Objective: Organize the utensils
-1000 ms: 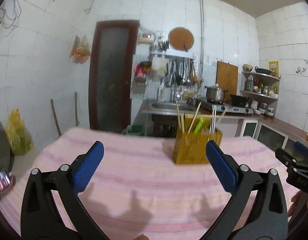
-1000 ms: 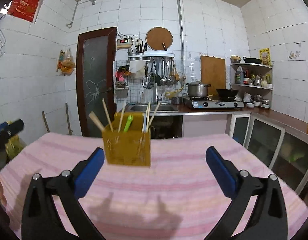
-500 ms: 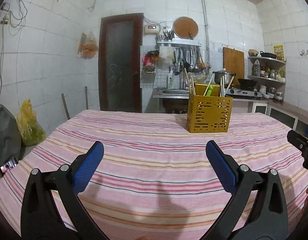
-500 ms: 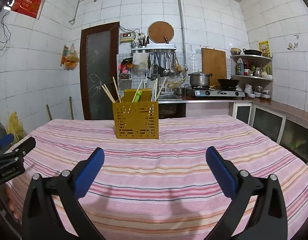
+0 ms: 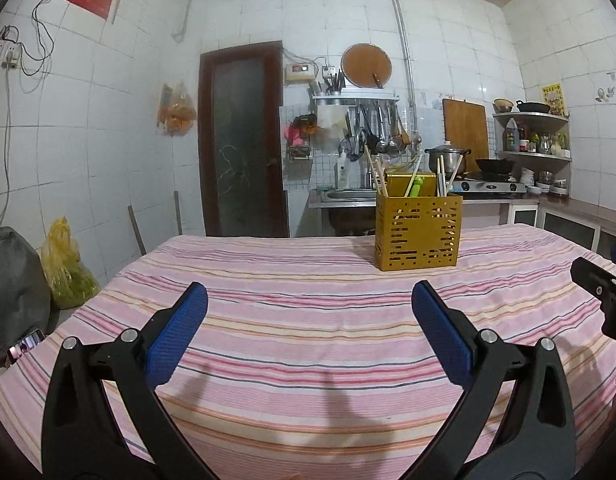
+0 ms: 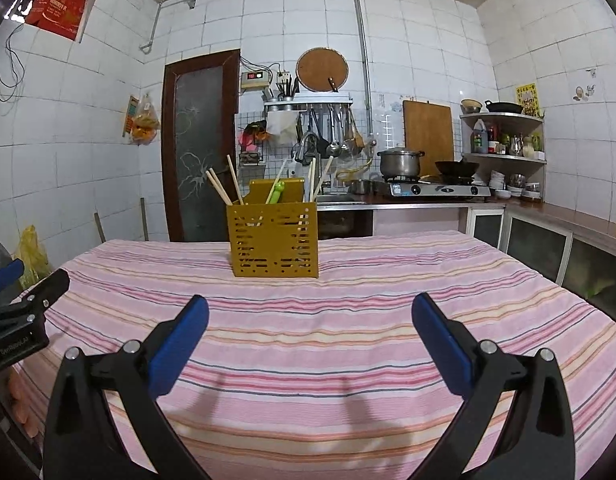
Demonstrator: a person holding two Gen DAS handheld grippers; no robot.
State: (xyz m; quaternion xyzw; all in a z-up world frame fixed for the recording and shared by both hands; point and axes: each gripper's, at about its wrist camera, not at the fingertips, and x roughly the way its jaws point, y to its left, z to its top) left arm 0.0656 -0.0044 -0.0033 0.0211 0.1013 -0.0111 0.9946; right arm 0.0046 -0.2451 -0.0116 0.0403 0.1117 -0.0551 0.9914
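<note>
Left wrist view: left gripper (image 5: pixel 309 322) spread wide, empty; right gripper (image 6: pixel 310 334) likewise spread and empty. Yellow utensil holder (image 6: pixel 273 238) stands upright well ahead on the striped cloth (image 6: pixel 348 308), holding chopsticks (image 6: pixel 220 188) and a green utensil (image 6: pixel 277 192). Risk: a pull on leaning chopsticks may tip the light holder. Tiled kitchen, stove (image 6: pixel 432 189) behind
</note>
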